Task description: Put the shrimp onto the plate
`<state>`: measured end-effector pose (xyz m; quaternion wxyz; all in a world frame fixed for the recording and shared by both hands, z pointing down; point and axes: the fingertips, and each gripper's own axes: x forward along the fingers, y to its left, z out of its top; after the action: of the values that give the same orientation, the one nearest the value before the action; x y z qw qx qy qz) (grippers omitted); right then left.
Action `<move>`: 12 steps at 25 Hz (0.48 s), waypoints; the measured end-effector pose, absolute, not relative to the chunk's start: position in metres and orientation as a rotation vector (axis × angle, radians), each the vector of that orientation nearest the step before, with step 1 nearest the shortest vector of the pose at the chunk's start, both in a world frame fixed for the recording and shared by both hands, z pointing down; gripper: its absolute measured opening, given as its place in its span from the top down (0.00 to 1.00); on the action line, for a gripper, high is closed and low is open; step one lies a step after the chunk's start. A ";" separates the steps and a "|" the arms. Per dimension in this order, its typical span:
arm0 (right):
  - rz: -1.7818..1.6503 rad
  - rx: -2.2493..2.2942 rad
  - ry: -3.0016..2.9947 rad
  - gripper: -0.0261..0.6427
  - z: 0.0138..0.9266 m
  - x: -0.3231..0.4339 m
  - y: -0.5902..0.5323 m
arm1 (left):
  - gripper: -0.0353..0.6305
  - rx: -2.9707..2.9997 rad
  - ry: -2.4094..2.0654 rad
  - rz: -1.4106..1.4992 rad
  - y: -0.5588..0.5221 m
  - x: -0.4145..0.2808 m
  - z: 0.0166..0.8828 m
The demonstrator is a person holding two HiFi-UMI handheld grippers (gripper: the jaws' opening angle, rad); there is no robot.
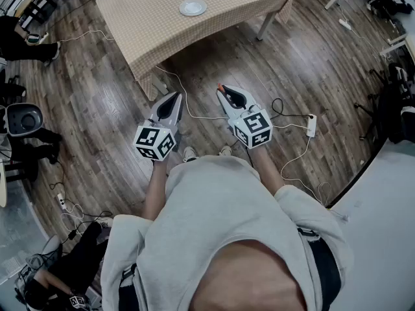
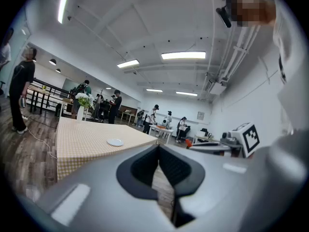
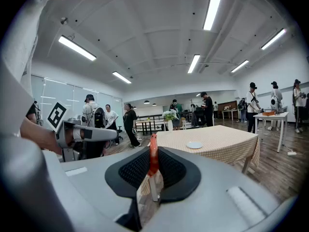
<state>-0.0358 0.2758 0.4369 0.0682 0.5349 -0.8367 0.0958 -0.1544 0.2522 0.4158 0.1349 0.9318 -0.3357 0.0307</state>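
Farthest left, the left gripper [image 1: 175, 96] closed right up, jaws meeting with nothing between them, carried low in front of the body. Just to its right, a white cable [image 1: 186, 102] snaking across the wooden floor from the table leg. Straight ahead and well apart from both tools, the table [image 1: 149, 24] under its checked cloth, with the white plate [image 1: 192, 7] bare near the far edge. Further right, the right gripper [image 1: 222, 91] narrowed to a slim gap and pinching the shrimp [image 3: 153, 154] – held on edge, its orange tip poking up past the jaw ends. So: picked up, not yet delivered, with a walk to the table to go. Likely trouble on that walk – a thin, slick body clamped over a small patch, apt to pivot or slide out if swung or jolted; worth keeping the tool level. Also easy to catch a foot on the cable and jerk the grip. At the plate, risk of letting go too high or off-centre and bouncing the shrimp onto the cloth.
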 end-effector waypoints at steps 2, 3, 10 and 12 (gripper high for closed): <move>0.289 1.604 -2.522 0.89 0.439 -0.032 0.278 | 0.93 2.703 -0.976 0.089 0.254 -0.149 0.417; 0.288 1.599 -2.524 0.89 0.440 -0.030 0.279 | 0.93 2.702 -0.977 0.089 0.255 -0.146 0.417; 0.302 1.553 -2.571 0.89 0.443 -0.017 0.288 | 0.93 2.686 -0.988 0.098 0.264 -0.125 0.424; 0.307 1.545 -2.581 0.89 0.443 -0.011 0.291 | 0.93 2.681 -0.993 0.102 0.266 -0.117 0.426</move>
<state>-0.0108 0.2912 0.4435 0.0587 0.5101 -0.8521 0.1012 -0.1171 0.2660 0.4263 0.1399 0.9280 -0.3436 0.0354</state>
